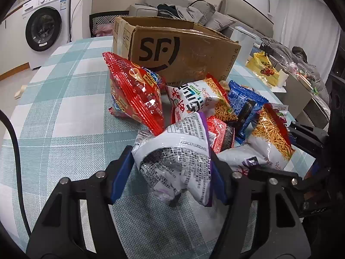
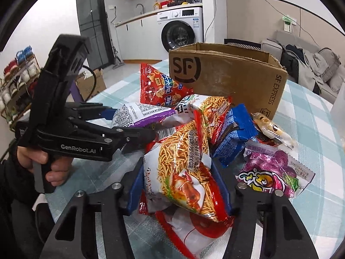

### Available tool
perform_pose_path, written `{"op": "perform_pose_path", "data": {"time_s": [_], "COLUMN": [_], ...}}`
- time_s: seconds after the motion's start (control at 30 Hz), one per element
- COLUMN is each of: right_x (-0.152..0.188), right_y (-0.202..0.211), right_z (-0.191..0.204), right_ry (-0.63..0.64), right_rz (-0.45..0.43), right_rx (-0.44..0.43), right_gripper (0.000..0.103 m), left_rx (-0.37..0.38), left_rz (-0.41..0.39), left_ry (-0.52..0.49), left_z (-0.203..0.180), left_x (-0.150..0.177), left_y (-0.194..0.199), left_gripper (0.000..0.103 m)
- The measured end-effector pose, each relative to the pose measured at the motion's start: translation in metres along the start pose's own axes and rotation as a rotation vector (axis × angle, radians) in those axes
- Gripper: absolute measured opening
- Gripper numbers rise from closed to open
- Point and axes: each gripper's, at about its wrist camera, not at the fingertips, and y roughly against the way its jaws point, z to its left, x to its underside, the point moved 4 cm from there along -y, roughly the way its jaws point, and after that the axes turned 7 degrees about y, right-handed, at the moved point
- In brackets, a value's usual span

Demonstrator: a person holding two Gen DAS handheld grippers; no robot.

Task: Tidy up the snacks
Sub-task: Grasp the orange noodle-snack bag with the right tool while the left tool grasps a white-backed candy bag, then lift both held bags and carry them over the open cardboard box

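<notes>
A pile of snack bags lies on the checked tablecloth in front of an open SF cardboard box (image 1: pixel 183 51), which also shows in the right wrist view (image 2: pixel 232 75). My left gripper (image 1: pixel 172 168) is shut on a white-and-purple bag (image 1: pixel 179 151), seen from the side in the right wrist view (image 2: pixel 142 114). My right gripper (image 2: pixel 179 172) is shut on a noodle snack bag (image 2: pixel 183 168); that bag also shows in the left wrist view (image 1: pixel 271 136). A red chip bag (image 1: pixel 135 90) leans by the box. A blue biscuit pack (image 2: pixel 235 131) and a purple candy bag (image 2: pixel 273 170) lie to the right.
The table (image 1: pixel 64 108) has a teal checked cloth. A yellow bag (image 1: pixel 263 67) lies at its far right. A washing machine (image 2: pixel 183 28) stands behind, and a sofa with clothes (image 1: pixel 194 8) is beyond the box. A shelf of jars (image 2: pixel 17 75) stands at left.
</notes>
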Motion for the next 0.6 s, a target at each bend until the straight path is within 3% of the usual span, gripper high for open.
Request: {"op": "perform_pose_path", "data": {"time_s": [0.6], "right_x": [0.004], "right_y": [0.013], "right_z": [-0.006], "right_ry": [-0.043], "right_rz": [-0.042], "right_rx": [-0.005], "right_gripper": [0.053], "left_rx": [0.008], "left_rz": [-0.032], "left_ry": [0.013], "left_z": [-0.001], "left_x": [0.001], "left_y": [0.009], "left_gripper": [0.059]}}
